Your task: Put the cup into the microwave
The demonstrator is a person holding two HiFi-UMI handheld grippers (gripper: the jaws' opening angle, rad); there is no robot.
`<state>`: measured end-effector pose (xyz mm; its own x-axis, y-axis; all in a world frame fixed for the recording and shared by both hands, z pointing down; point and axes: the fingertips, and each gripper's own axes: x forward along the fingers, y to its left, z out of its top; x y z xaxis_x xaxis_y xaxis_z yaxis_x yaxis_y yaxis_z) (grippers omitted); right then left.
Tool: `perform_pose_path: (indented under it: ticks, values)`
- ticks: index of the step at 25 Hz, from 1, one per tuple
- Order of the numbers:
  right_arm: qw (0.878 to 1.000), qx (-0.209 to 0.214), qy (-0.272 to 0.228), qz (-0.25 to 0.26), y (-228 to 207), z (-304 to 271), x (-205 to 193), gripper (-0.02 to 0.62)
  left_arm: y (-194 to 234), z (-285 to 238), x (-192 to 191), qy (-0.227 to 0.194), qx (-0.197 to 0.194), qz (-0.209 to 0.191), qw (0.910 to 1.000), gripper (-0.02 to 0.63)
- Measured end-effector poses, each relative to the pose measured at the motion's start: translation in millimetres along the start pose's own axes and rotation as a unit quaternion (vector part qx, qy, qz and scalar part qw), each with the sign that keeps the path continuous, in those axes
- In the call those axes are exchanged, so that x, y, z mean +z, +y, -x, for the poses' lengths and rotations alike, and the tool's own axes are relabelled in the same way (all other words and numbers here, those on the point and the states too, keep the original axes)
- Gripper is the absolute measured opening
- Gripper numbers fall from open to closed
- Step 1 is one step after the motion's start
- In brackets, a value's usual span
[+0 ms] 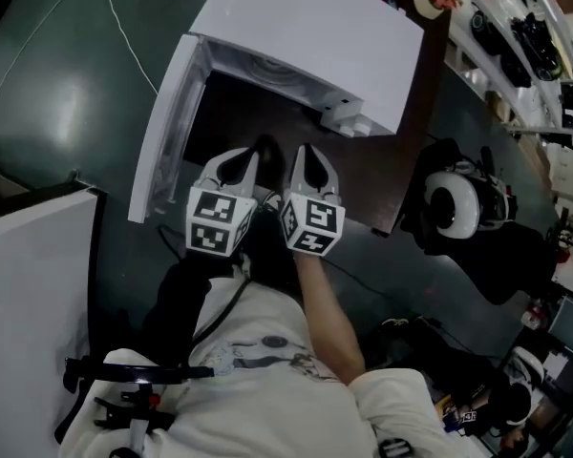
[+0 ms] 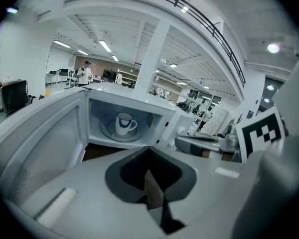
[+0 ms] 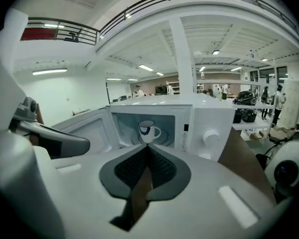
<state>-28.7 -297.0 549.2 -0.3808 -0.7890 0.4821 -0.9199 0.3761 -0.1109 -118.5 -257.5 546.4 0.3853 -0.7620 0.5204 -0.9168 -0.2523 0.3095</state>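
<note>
The cup (image 3: 147,131) is sitting upright inside the open microwave (image 3: 204,128), apparently on its turntable (image 2: 109,131) (door (image 3: 89,131) swung out to the left). The left gripper (image 2: 149,156) and right gripper (image 3: 148,153) are hovering side by side before it, jaws pressed together on nothing

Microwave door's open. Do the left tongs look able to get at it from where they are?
Probably yes: the left tongs, shut and empty, sit just right of the open door, with nothing visible between them.
</note>
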Motion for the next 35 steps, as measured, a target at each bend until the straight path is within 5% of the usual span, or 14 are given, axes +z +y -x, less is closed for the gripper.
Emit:
perform_pose_path:
  ticks: [12, 20, 26, 35]
  values:
    - [0.998, -0.004, -0.052, -0.022, -15.1, 100.0, 8.6, 0.002, -43.6, 49.0, 16.9, -0.049, -0.017, -0.042, 0.9978, -0.002]
    - [0.995, 0.026, -0.097, 0.011, -16.4, 182.8, -1.9, 0.002, -92.3, 99.1, -13.0, -0.078, -0.001, -0.055, 0.9955, -0.002]
    - [0.992, 0.023, -0.12, -0.019, -19.0, 245.5, -25.2, 0.002, -131.7, 133.3, -38.5, -0.084, -0.014, -0.062, 0.9944, -0.002]
    - [0.99, 0.041, -0.134, 0.014, 12.9, 294.2, -28.5, 0.002, -146.4, 182.6, -48.5, -0.105, -0.015, -0.076, 0.9915, -0.002]
